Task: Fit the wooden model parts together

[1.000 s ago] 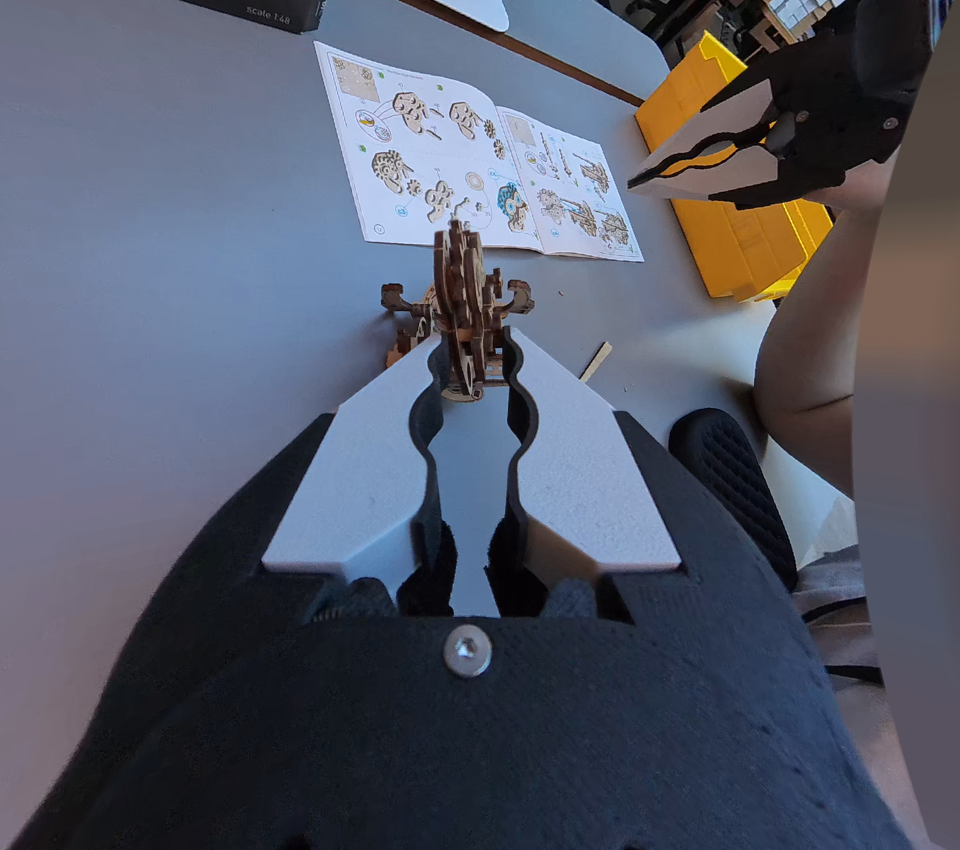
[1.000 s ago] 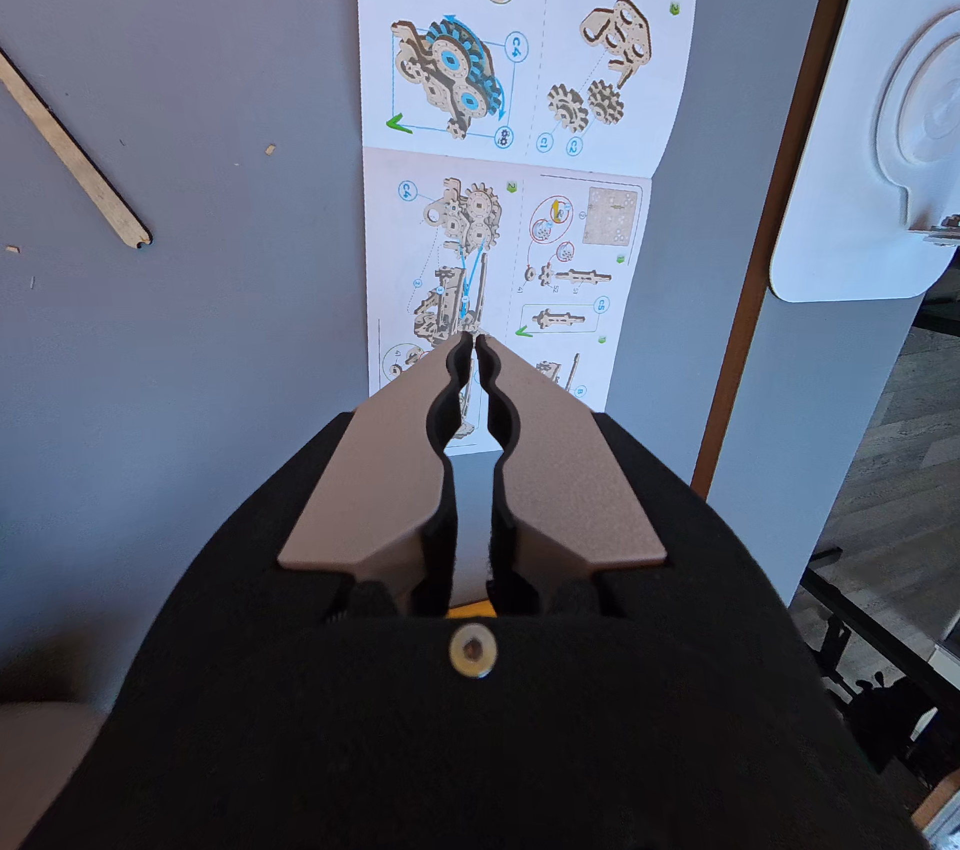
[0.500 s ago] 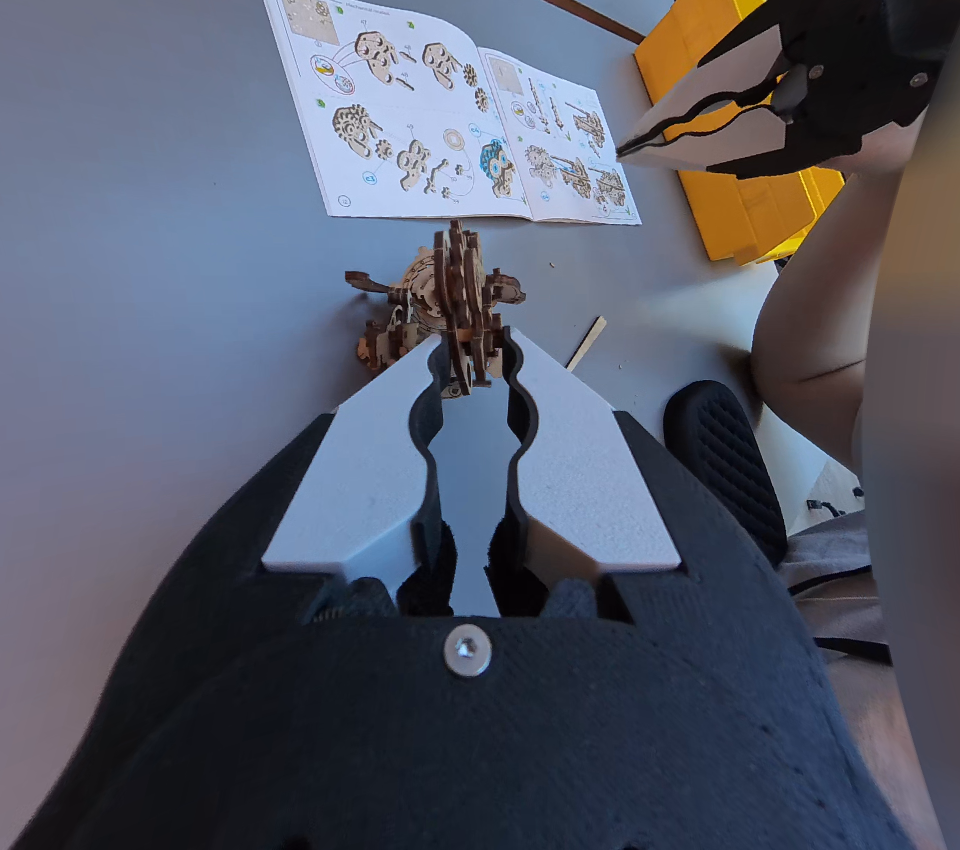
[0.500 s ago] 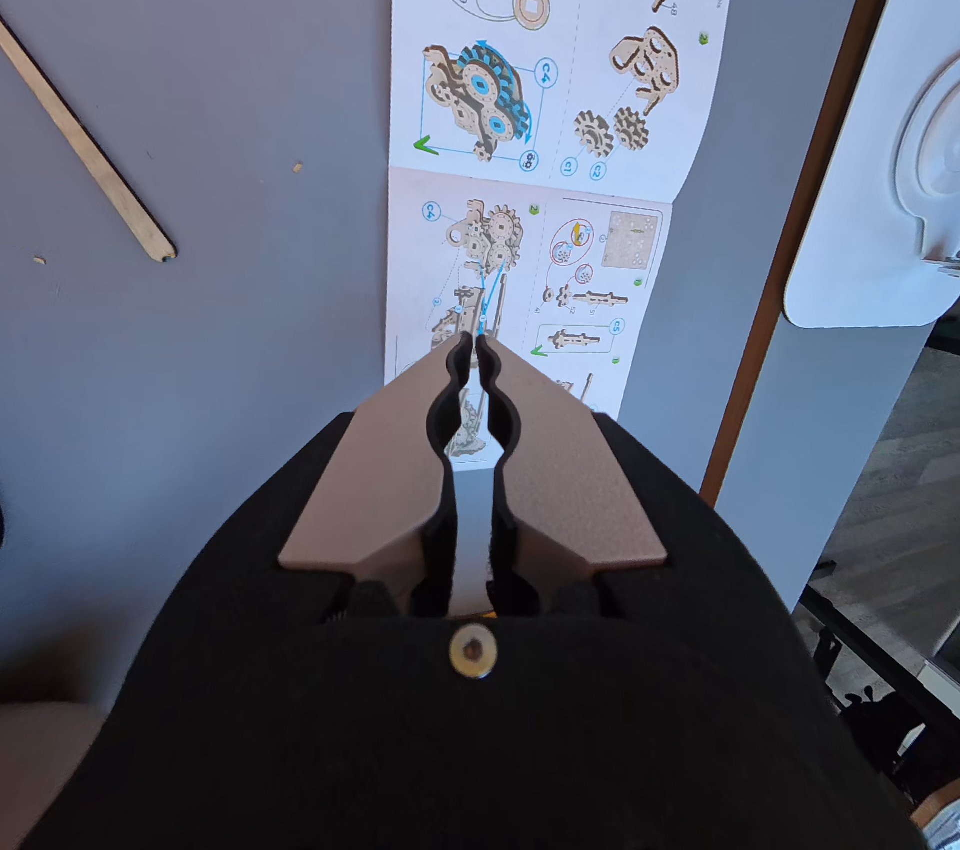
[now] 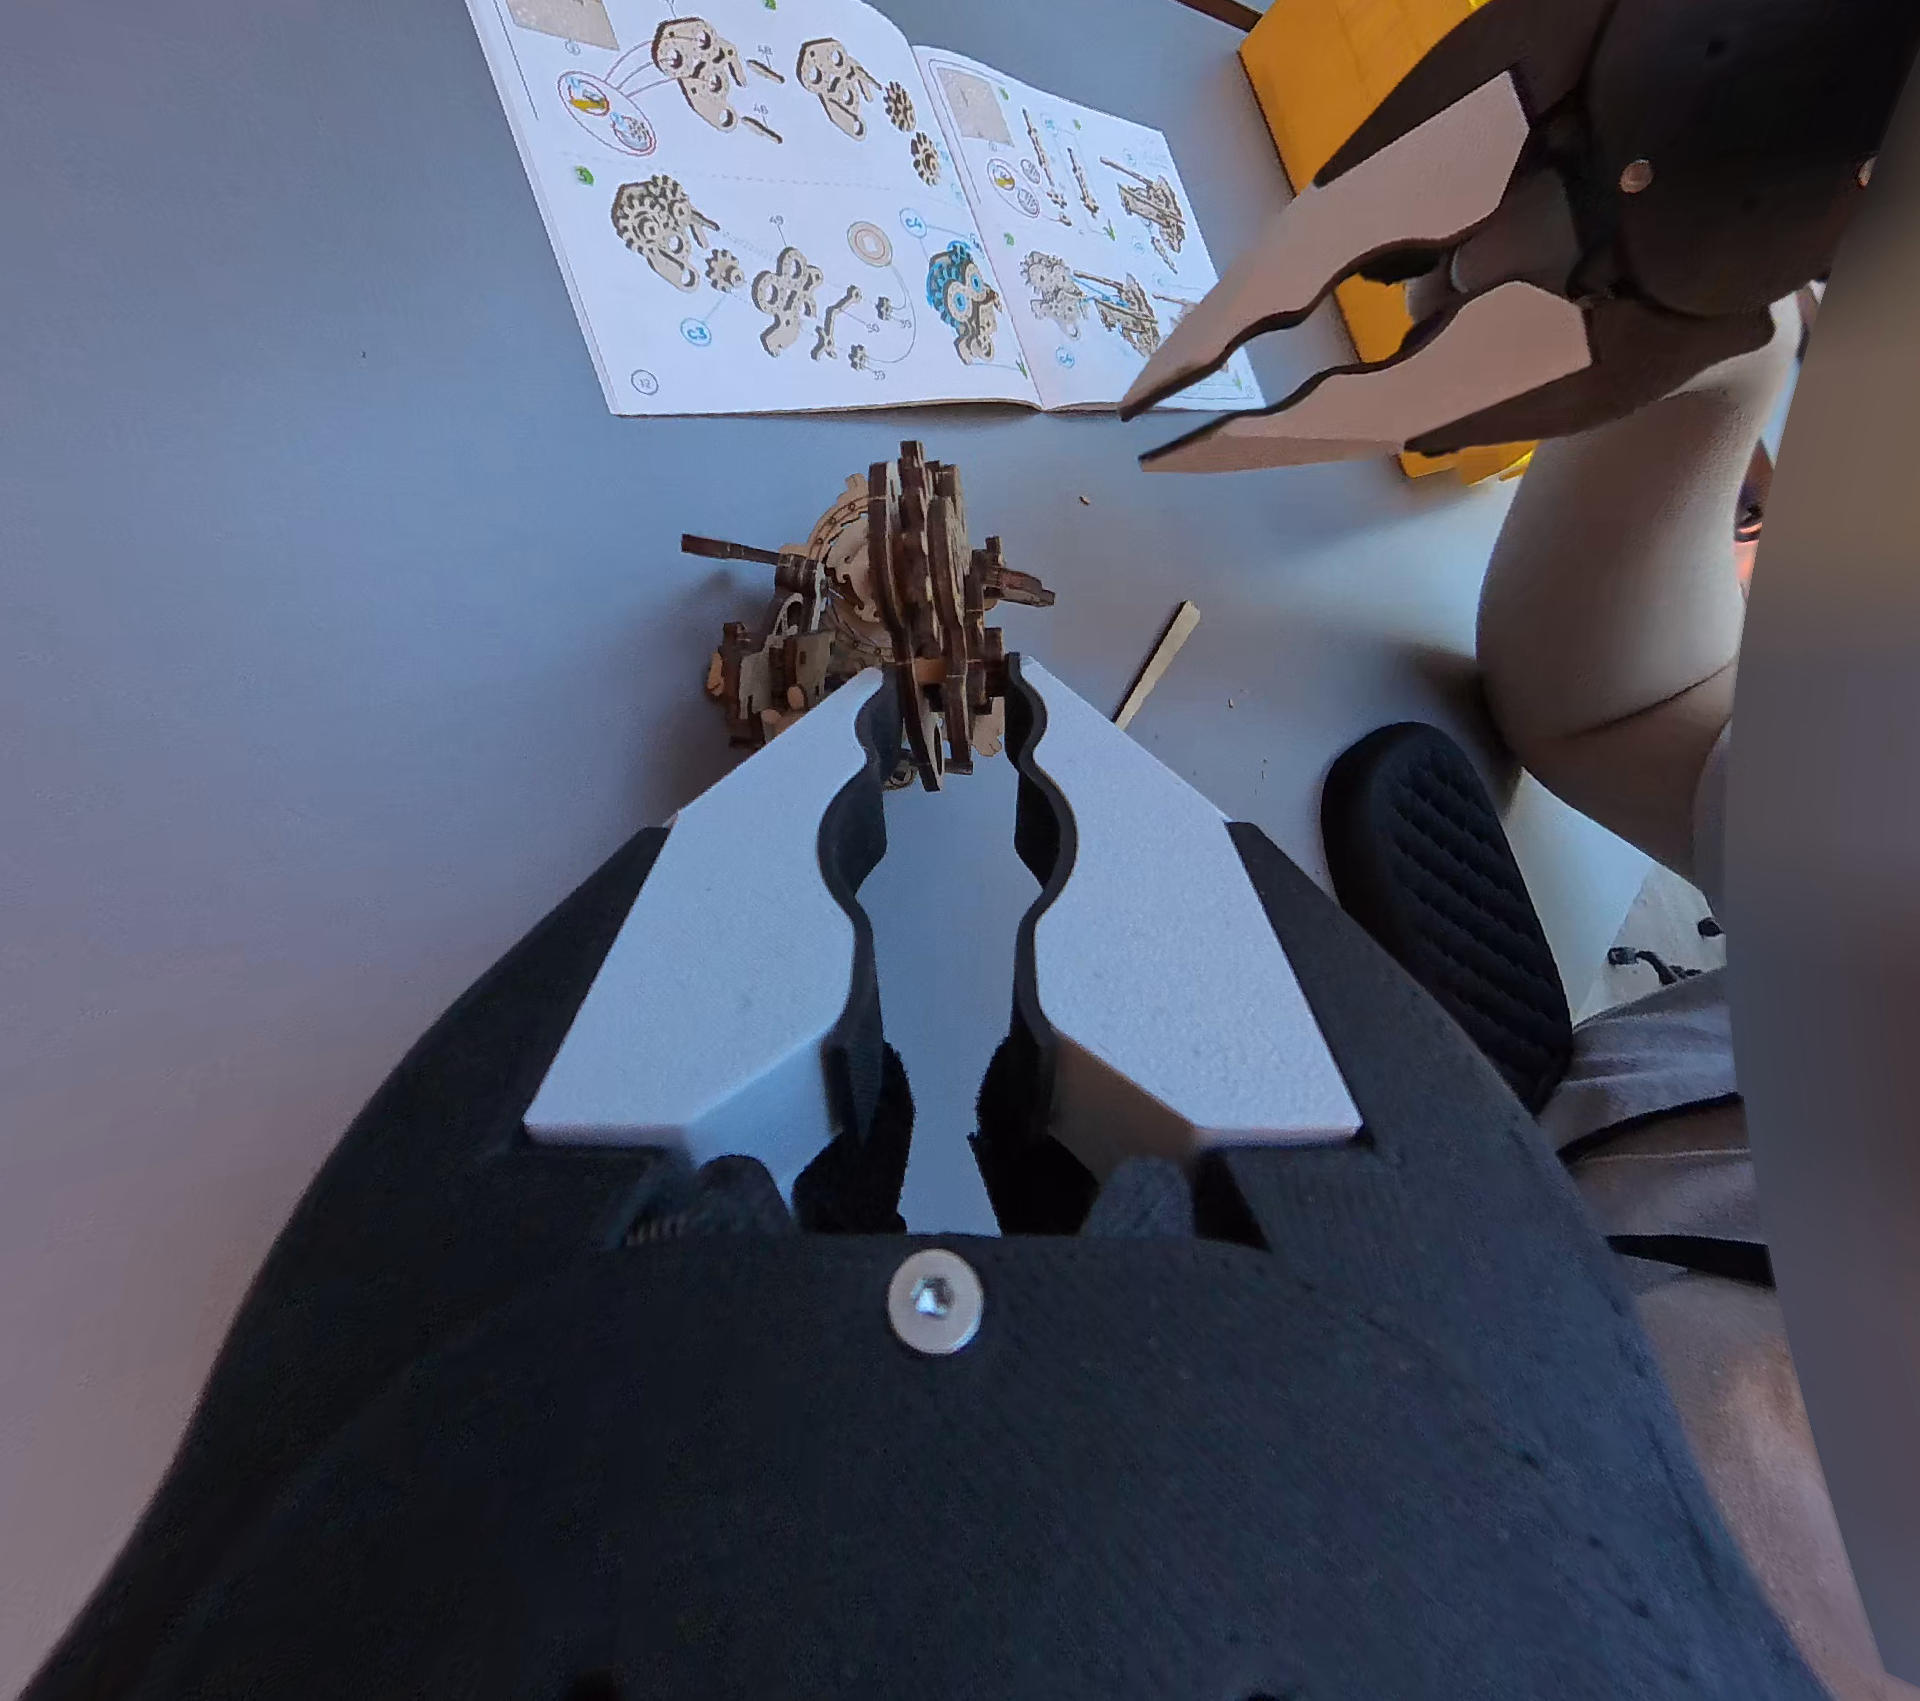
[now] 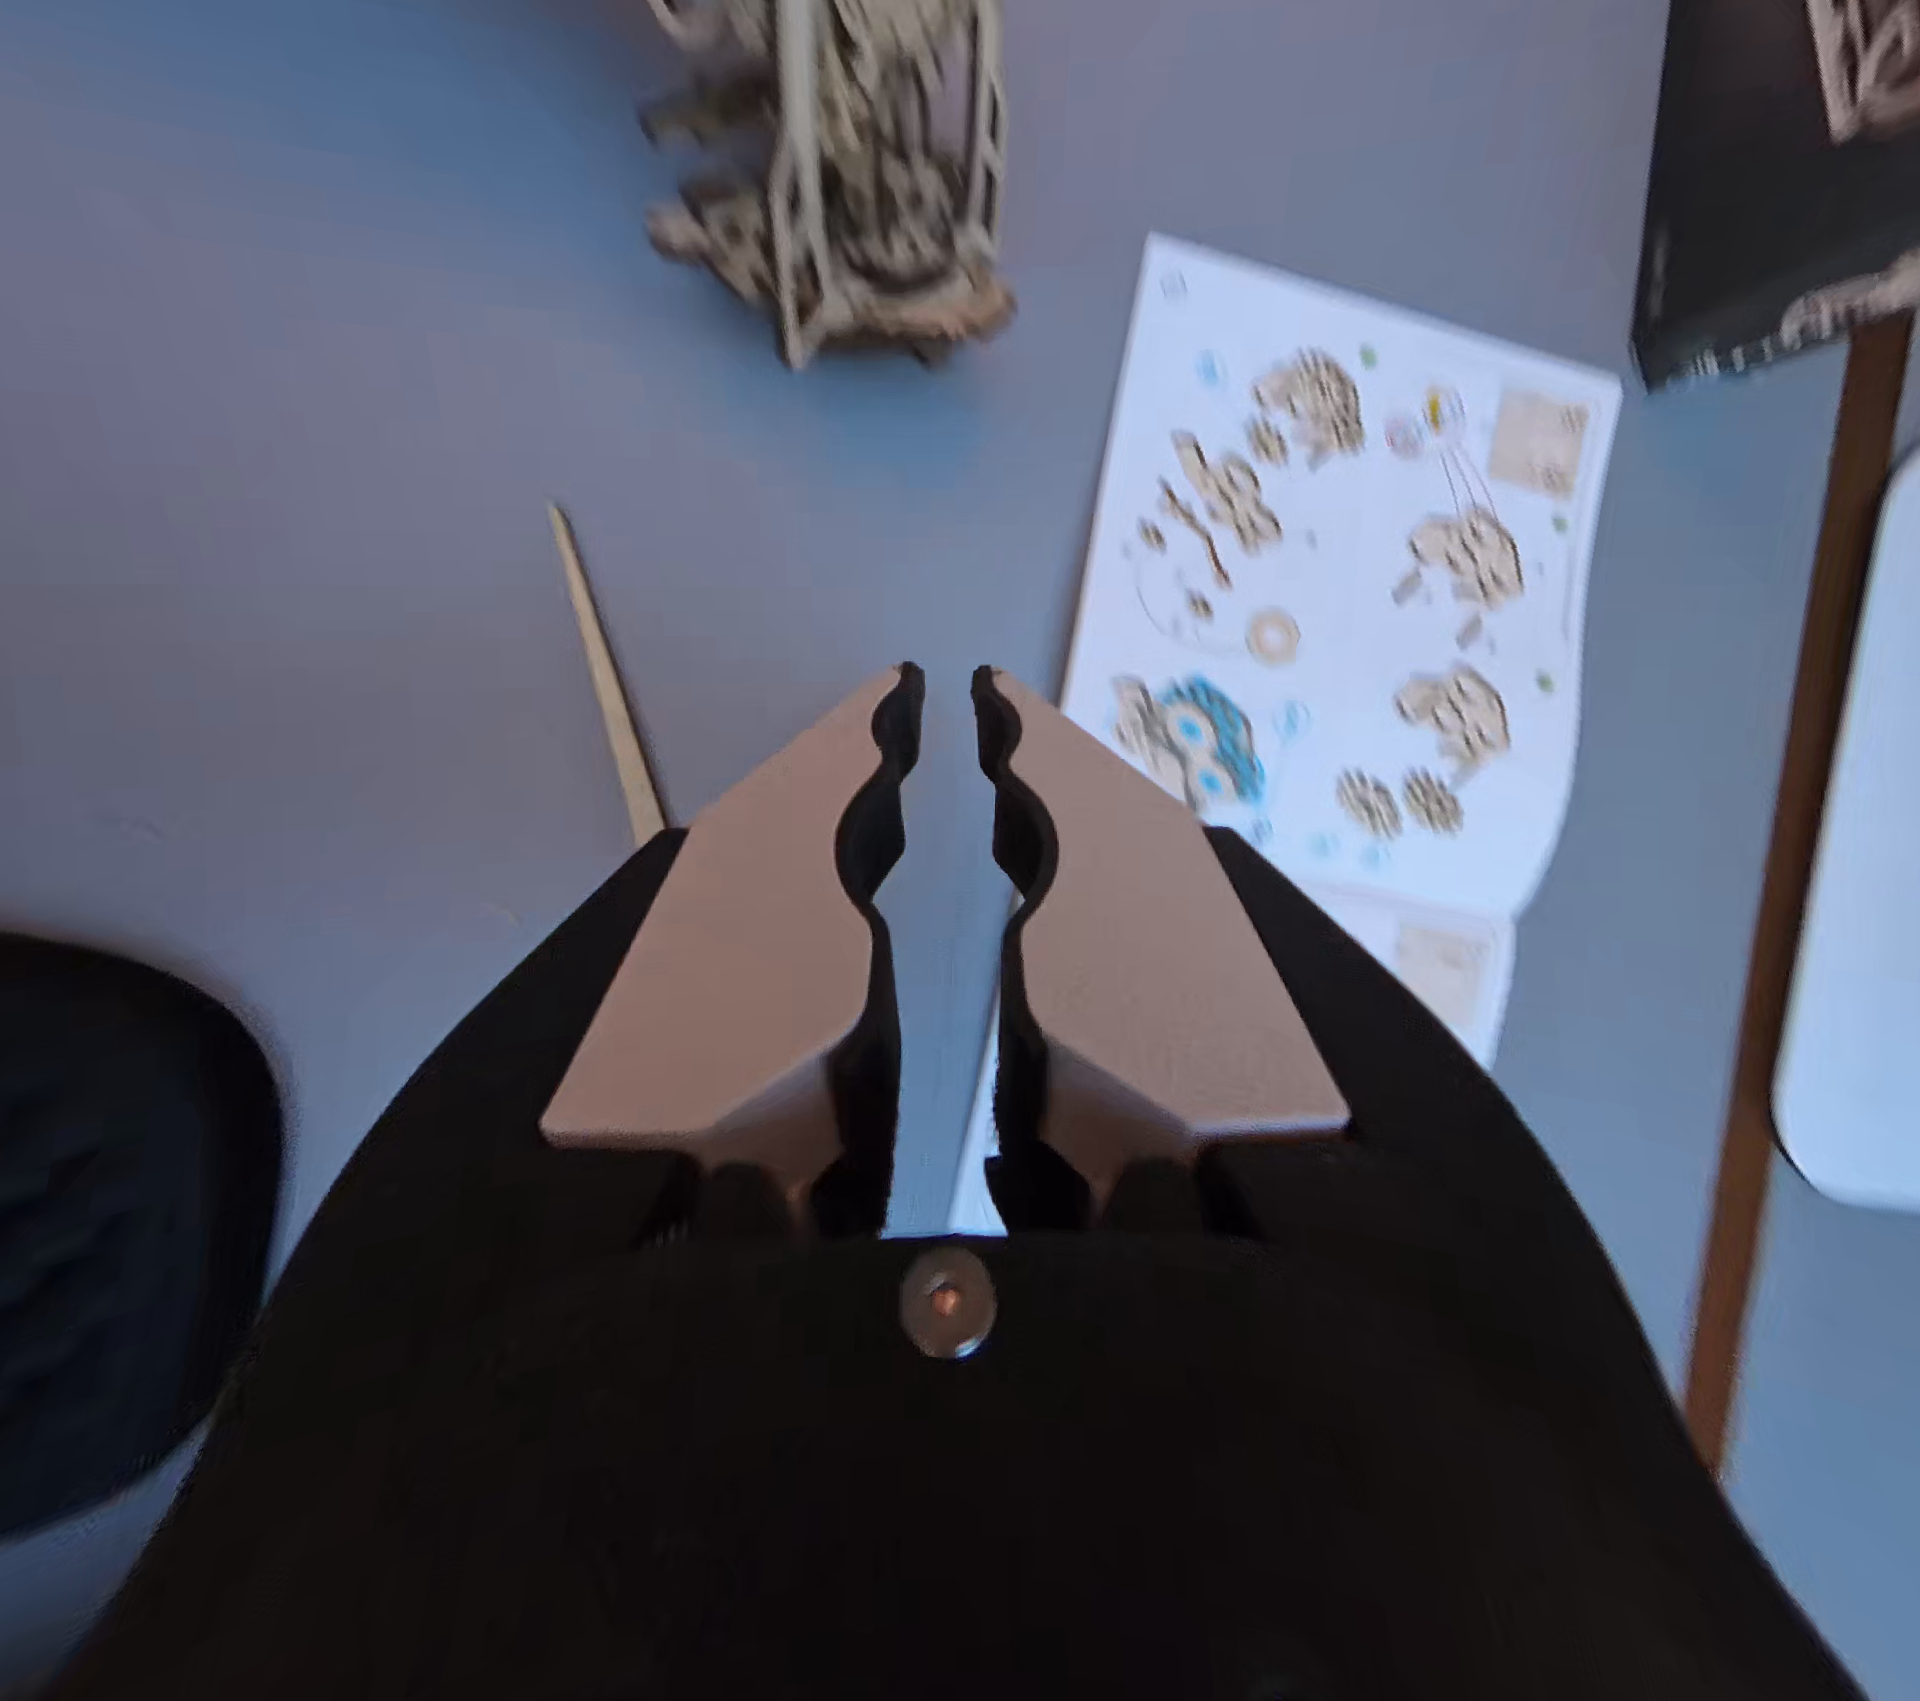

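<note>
My left gripper [image 5: 945,695] is shut on a dark wooden gear assembly [image 5: 925,581], held upright just above the grey table [image 5: 260,508]. More of the wooden model [image 5: 774,643] hangs to its left, near the table. My right gripper [image 5: 1143,436] hovers right of the model above the booklet's edge; its jaws stand a little apart and hold nothing. In the blurred right wrist view the right gripper [image 6: 945,685] points at the wooden model [image 6: 873,93] from some way off.
An open instruction booklet [image 5: 790,176] lies behind the model and shows in the right wrist view [image 6: 1351,612]. A thin wooden stick [image 5: 1158,659] lies right of the model. A yellow bin [image 5: 1371,41], a black box [image 6: 1787,93], a black mesh pad [image 5: 1444,903] and a person's arm [image 5: 1600,612] are nearby. Left tips to right tips: about 12 cm.
My right gripper has swung from over the booklet toward the model, and its jaws have parted slightly. My left gripper keeps its hold and has tilted a little.
</note>
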`<action>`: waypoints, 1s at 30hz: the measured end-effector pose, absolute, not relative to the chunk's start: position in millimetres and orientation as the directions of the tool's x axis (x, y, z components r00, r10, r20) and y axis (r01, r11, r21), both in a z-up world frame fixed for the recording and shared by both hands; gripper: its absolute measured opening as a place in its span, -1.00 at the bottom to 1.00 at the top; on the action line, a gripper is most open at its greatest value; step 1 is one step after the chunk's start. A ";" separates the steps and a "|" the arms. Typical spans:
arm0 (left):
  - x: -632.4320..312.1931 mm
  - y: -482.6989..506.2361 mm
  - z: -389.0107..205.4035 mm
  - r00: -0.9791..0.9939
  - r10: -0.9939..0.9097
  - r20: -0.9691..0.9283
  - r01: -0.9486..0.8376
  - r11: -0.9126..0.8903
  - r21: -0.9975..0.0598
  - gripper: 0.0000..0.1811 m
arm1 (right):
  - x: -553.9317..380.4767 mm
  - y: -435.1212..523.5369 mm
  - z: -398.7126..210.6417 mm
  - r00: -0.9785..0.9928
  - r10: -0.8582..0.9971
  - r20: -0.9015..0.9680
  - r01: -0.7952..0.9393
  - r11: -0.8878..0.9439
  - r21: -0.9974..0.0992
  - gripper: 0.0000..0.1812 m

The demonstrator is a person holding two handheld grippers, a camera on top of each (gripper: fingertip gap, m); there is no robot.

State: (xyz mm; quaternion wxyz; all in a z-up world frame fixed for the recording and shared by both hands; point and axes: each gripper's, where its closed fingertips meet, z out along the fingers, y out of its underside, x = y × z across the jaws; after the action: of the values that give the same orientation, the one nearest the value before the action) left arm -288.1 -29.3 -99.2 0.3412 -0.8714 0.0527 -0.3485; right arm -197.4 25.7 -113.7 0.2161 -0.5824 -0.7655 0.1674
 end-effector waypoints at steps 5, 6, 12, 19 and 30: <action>-288.2 -30.8 -99.1 0.750 -0.337 0.570 0.139 -0.761 -0.634 -0.80 | -238.4 -10.6 -103.5 -0.301 0.952 0.064 0.622 0.246 -0.743 -0.81; -288.3 -31.2 -98.9 0.750 -0.339 0.568 0.137 -0.760 -0.635 -0.80 | -241.9 -11.4 -106.5 -0.304 0.949 0.077 0.599 0.254 -0.760 -0.81; -284.9 -31.9 -99.8 0.750 -0.352 0.560 0.121 -0.759 -0.639 -0.80 | -255.2 -20.4 -114.1 -0.338 0.904 0.263 0.409 0.393 -0.824 -0.78; -282.2 -32.0 -101.7 0.746 -0.362 0.559 0.108 -0.762 -0.638 -0.80 | -256.8 -26.5 -107.5 -0.328 0.894 0.305 0.289 0.402 -0.869 -0.81; -283.3 -32.4 -101.6 0.745 -0.367 0.556 0.104 -0.760 -0.641 -0.81 | -258.1 -28.8 -110.2 -0.310 0.876 0.369 0.252 0.450 -0.857 -0.88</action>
State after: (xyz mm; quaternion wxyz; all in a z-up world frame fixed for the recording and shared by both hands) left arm -283.3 -32.4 -101.6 0.3378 -0.8710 0.0755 -0.3487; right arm -258.1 -28.8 -110.2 0.4415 -0.3876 -0.7279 0.3535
